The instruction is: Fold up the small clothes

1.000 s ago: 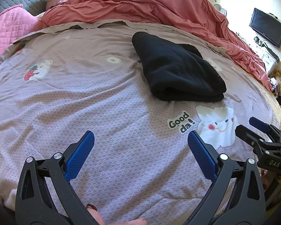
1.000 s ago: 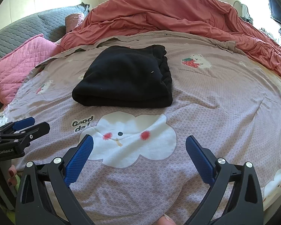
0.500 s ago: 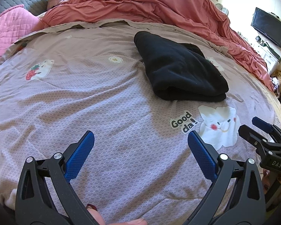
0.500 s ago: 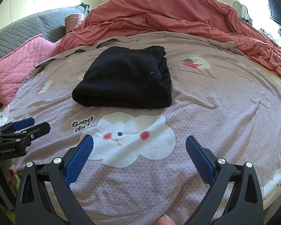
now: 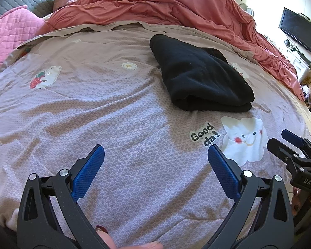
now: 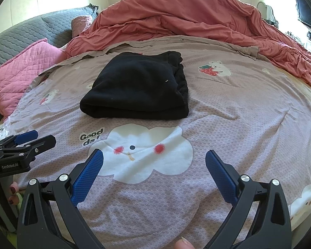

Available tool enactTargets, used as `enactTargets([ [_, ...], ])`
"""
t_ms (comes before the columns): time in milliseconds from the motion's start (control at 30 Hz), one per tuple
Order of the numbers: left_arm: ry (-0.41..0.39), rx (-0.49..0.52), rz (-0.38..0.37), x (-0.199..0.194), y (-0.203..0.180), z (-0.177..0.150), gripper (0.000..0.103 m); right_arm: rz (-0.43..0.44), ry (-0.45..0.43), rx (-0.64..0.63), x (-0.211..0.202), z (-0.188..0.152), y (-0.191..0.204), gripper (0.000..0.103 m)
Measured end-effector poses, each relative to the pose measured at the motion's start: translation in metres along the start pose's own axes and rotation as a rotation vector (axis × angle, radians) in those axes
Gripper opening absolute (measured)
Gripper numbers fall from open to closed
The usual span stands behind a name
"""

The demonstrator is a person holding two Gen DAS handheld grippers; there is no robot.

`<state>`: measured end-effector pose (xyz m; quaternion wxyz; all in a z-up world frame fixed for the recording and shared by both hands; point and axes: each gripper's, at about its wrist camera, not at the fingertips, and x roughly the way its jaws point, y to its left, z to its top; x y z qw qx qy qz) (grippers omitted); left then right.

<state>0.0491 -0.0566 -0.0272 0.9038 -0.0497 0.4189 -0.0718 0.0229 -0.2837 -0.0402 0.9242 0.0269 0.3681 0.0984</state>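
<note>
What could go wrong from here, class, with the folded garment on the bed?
1. The folded black fleece garment lies on a soft, wrinkled mauve printed bedspread; a snag could undo the fold.
2. The open left gripper and open right gripper are close together and might collide.

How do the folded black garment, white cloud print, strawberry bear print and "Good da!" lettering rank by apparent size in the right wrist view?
1. Folded black garment and white cloud print: similar; the cloud lies nearer the camera, so unranked.
2. Strawberry bear print.
3. "Good da!" lettering, roughly alike; the bear sits farther off.
</note>
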Motion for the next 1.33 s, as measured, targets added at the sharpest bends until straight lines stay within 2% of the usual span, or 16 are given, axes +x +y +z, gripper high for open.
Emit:
enactTargets([
  [600, 0.004, 0.009, 0.041, -0.002, 0.001, -0.001, 0.093, -0.021, -0.006, 0.014, -0.008, 0.001, -0.003, 0.098],
  [733, 0.005, 0.004, 0.045, -0.002, 0.003, -0.001, 0.093, -0.038, -0.008, 0.031, -0.011, 0.001, -0.008, 0.098],
  [867, 0.008, -0.014, 0.085, -0.001, 0.009, 0.002, 0.093, -0.081, -0.005, 0.078, -0.018, -0.002, -0.026, 0.098],
  [967, 0.004, -0.061, 0.064, -0.004, 0.020, 0.004, 0.093, -0.183, -0.007, 0.144, -0.031, -0.012, -0.060, 0.098],
  [1067, -0.010, -0.110, 0.081, -0.009, 0.038, 0.009, 0.093, -0.305, -0.021, 0.223, -0.047, -0.025, -0.101, 0.098],
  [1200, -0.008, -0.190, 0.147, -0.016, 0.080, 0.020, 0.093, -0.559, -0.029, 0.422, -0.081, -0.057, -0.185, 0.098],
  [1267, -0.040, -0.238, 0.218, -0.026, 0.114, 0.029, 0.093, -0.703, -0.014, 0.562, -0.103, -0.084, -0.233, 0.098],
  [1333, -0.071, -0.305, 0.270, -0.038, 0.150, 0.037, 0.093, -0.813, -0.015, 0.663, -0.121, -0.108, -0.270, 0.098],
])
